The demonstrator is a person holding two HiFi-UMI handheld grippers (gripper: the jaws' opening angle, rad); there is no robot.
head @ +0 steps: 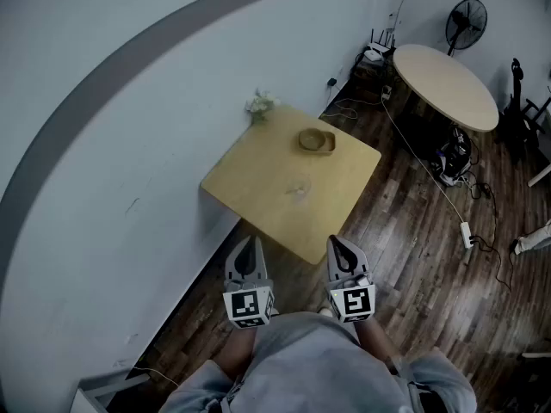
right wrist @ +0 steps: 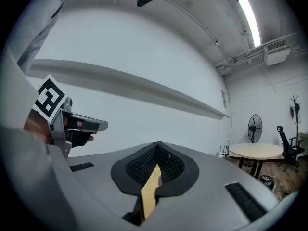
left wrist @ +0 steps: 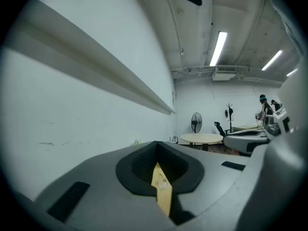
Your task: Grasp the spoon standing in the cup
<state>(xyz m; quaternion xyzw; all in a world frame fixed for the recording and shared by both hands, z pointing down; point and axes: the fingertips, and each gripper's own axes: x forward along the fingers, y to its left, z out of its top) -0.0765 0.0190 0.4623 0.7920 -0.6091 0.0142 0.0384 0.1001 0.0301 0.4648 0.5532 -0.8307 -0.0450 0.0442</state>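
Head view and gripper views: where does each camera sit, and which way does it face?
Head view: on the person's head, facing steeply down at the square table; shows left gripper, right gripper, grey clothing.
Left gripper view: on that gripper, level along its shut jaws; right gripper at right edge.
Right gripper view: likewise; left gripper at left.
Shared: all show the fan and round table.

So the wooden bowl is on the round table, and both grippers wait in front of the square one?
No: the head view shows the wooden bowl on the square table. The left gripper and right gripper do wait before it.
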